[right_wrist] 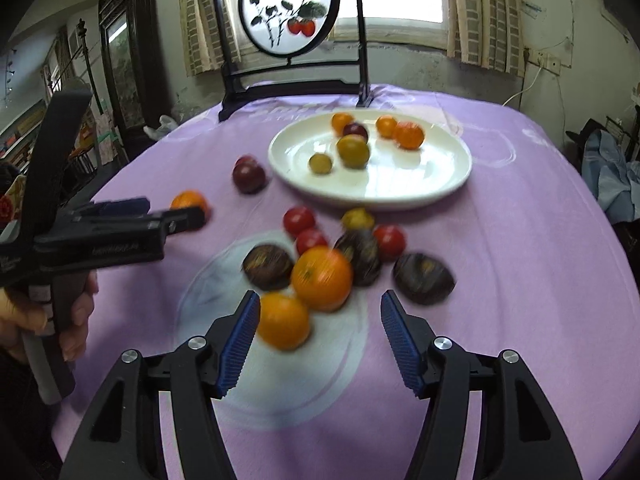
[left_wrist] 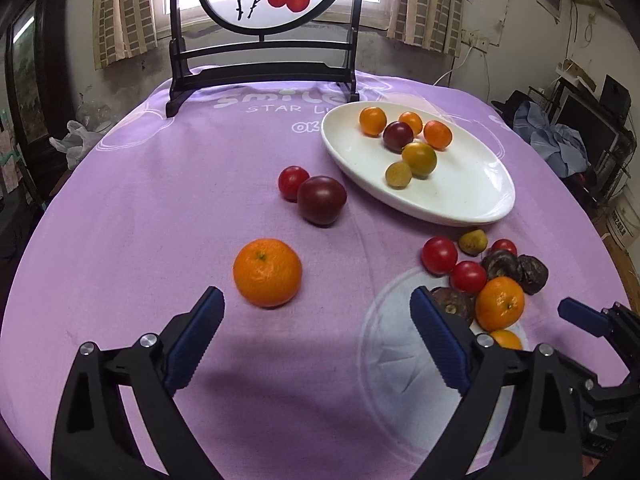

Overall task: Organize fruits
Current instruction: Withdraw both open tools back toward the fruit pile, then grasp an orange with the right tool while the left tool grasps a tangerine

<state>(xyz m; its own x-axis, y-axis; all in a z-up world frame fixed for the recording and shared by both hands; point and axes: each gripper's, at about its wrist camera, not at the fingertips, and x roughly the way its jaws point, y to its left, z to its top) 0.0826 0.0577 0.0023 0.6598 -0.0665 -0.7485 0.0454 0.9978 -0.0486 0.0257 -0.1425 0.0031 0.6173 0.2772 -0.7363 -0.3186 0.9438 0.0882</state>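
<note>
The left gripper (left_wrist: 316,300) gapes empty, a lone orange (left_wrist: 267,272) at its eleven o'clock. The right gripper (right_wrist: 316,308) stands apart over clustered fruit; the white plate (right_wrist: 424,188) lies at twelve o'clock, the painted screen (right_wrist: 290,12) behind it.

right gripper (right_wrist: 316,344) jaws apart, empty | orange (right_wrist: 283,321) beside left pad, possibly touching (blurred)
</note>
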